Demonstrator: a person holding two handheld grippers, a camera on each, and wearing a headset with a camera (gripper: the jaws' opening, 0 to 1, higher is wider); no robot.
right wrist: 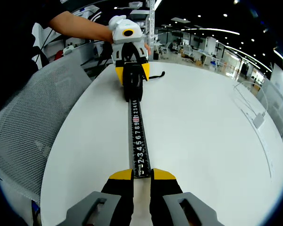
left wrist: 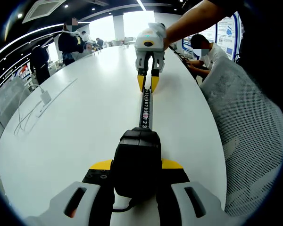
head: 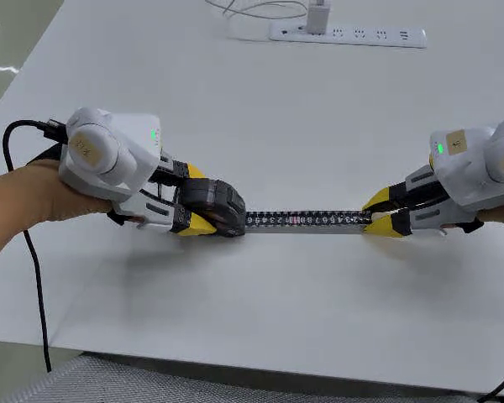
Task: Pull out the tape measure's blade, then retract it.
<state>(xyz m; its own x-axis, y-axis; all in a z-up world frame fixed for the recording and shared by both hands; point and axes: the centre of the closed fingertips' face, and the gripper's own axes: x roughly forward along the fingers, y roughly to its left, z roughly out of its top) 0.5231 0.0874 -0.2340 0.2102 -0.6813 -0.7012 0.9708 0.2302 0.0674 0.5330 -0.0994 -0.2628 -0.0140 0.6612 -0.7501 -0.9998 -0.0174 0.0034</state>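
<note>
"What do the tools look like?"
"The left tool [head: 197, 199] and right tool [head: 380, 212] have white bodies, black jaws, yellow tips, green lights [head: 154, 134] and tan labels [head: 86, 147]."
"Any cables?"
"A black cable [head: 39, 294] on the left one."

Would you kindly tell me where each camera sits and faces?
Head view: on the head, facing down at the white table; left gripper, right gripper, a forearm show.
Left gripper view: on the left gripper, facing along the numbered black blade; its jaws clamp the black tape measure case.
Right gripper view: opposite end, facing back; its jaws pinch the blade.
All share the blade.
</note>
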